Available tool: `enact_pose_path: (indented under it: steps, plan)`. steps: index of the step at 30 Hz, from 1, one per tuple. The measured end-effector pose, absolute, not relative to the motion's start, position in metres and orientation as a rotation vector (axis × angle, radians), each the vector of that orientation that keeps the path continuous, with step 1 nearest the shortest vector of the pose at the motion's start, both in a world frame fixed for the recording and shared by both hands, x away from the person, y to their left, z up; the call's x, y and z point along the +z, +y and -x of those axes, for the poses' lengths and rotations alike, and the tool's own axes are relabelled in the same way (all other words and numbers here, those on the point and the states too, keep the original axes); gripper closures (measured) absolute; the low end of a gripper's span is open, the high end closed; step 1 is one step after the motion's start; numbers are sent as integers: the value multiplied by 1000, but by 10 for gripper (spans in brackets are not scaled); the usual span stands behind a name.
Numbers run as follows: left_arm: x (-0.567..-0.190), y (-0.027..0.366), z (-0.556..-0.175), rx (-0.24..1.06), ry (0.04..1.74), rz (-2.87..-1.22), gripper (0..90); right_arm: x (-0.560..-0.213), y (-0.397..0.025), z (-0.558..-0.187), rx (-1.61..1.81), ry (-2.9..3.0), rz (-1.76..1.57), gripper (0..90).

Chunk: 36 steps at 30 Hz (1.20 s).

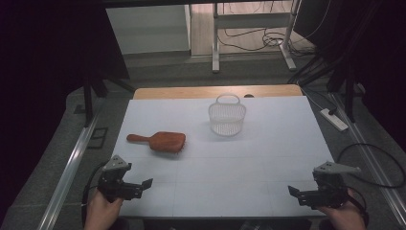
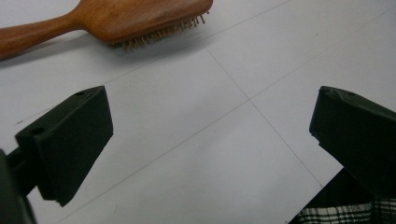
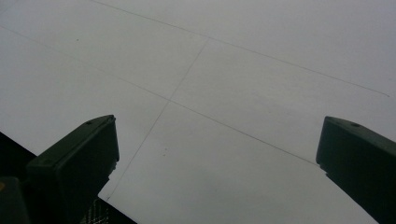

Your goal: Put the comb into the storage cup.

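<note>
A brown wooden hairbrush (image 1: 159, 141) lies bristles down on the white table (image 1: 225, 163), left of centre, its handle pointing left. In the left gripper view the hairbrush (image 2: 116, 18) lies just beyond the jaws. A small white mesh basket (image 1: 227, 116) with a handle stands upright toward the back, right of centre. My left gripper (image 1: 143, 187) hovers open near the front left corner, below the brush, with nothing between its jaws (image 2: 210, 130). Held at the front right corner, my right gripper (image 1: 294, 192) is open over bare table (image 3: 215, 140).
A wooden strip (image 1: 215, 91) runs along the table's far edge. Beyond it are metal frame legs (image 1: 215, 48) and cables on the floor. A power strip (image 1: 335, 120) lies on the floor at the right. Plaid cloth (image 2: 345, 212) shows below the left gripper.
</note>
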<state>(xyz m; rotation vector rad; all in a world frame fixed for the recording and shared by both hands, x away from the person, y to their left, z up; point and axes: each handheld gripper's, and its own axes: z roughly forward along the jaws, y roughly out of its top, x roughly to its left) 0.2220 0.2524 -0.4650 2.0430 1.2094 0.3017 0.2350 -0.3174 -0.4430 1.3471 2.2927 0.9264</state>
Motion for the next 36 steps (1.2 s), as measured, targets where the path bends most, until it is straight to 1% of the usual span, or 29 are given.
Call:
enact_pose_path:
  steps: [36]
  plan:
    - [-455, 251, -275, 275, 1216, -2086, 0, -443, -317, -235, 927, 2293, -1348, 0]
